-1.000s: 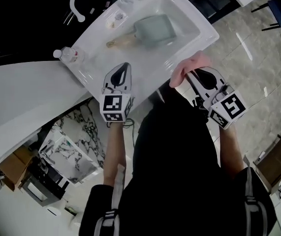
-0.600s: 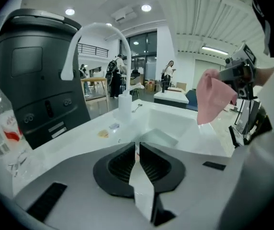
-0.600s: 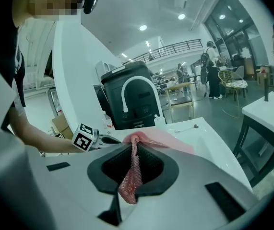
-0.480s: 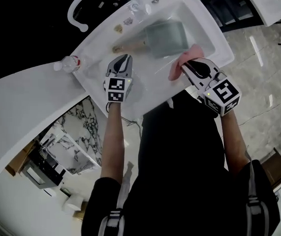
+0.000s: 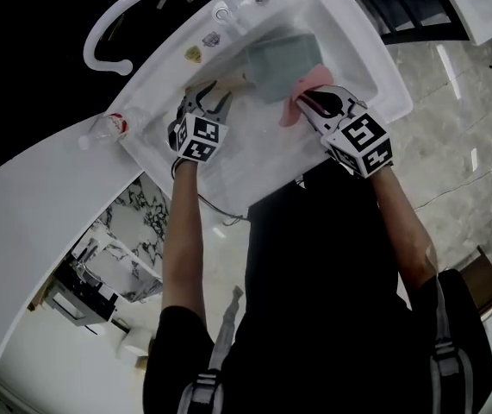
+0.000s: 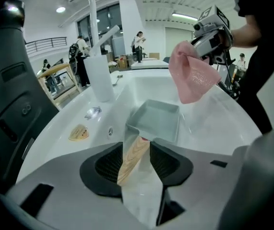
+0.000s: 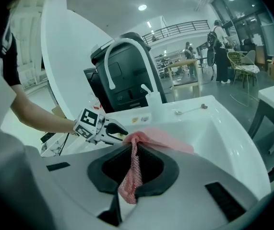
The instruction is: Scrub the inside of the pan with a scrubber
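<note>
Two marker-bearing tongs (image 5: 211, 94) (image 5: 301, 101); red-labelled bottle (image 5: 103, 127)

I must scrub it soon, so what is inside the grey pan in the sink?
Only its bare grey floor shows; the pan looks empty. In the head view the pink scrubber, pinched in the right claw, covers one corner.

The person wears a black short-sleeved top (image 5: 314, 300), with grey webbing straps (image 5: 439, 352) and buckles over both shoulders. The left gripper (image 5: 206, 93) and right gripper (image 5: 306, 102) have white shells and black tapered jaws. Each carries a white cube (image 5: 360, 143) printed with black square markers. Around the jaws sits a black ribbed hollow (image 7: 148, 169).
</note>
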Available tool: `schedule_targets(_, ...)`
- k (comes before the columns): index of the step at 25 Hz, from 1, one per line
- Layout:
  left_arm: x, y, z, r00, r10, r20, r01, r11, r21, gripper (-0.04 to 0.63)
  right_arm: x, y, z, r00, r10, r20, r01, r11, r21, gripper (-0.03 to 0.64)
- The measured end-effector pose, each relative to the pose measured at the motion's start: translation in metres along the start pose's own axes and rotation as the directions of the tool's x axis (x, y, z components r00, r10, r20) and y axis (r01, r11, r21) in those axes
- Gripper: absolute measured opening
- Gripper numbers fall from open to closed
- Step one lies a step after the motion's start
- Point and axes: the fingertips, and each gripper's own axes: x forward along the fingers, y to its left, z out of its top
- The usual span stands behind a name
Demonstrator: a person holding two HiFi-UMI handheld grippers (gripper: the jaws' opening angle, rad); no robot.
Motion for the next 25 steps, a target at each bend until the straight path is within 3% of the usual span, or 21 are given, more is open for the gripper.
schedule_targets(3, 0.017, 0.0, -0.002, 0.998, -0.045, -0.048, 0.048, 0.997, 0.068, 0.209, 0.018, -0.011, -0.011, 0.999, 0.005, -0.05, -0.004, 1.0, 0.007, 0.041)
schedule_targets(7, 0.035, 0.0, -0.01, 0.991, -0.075, -0.11, 0.09, 0.987, 0.135, 0.216, 0.043, -0.02, -0.023, 0.994, 0.019, -0.111, -0.019, 1.0, -0.003, 0.041)
schedule_targets(11, 0.046, 0.0, -0.021, 0.984, -0.088, -0.155, 0.107, 0.987, 0.122, 0.216, 0.065, -0.027, -0.037, 0.983, 0.019, -0.185, -0.021, 1.0, -0.008, 0.041)
schedule_targets(15, 0.05, 0.004, -0.021, 0.988, -0.059, -0.145, 0.076, 0.991, 0.112, 0.195, 0.08, -0.038, -0.048, 0.974, 0.005, -0.225, -0.002, 1.0, 0.01, 0.041)
schedule_targets(25, 0.051, 0.005, -0.023, 0.986, -0.058, -0.159, 0.077, 0.991, 0.112, 0.19, 0.134, -0.051, -0.078, 0.953, 0.031, -0.303, -0.025, 0.999, 0.025, 0.041)
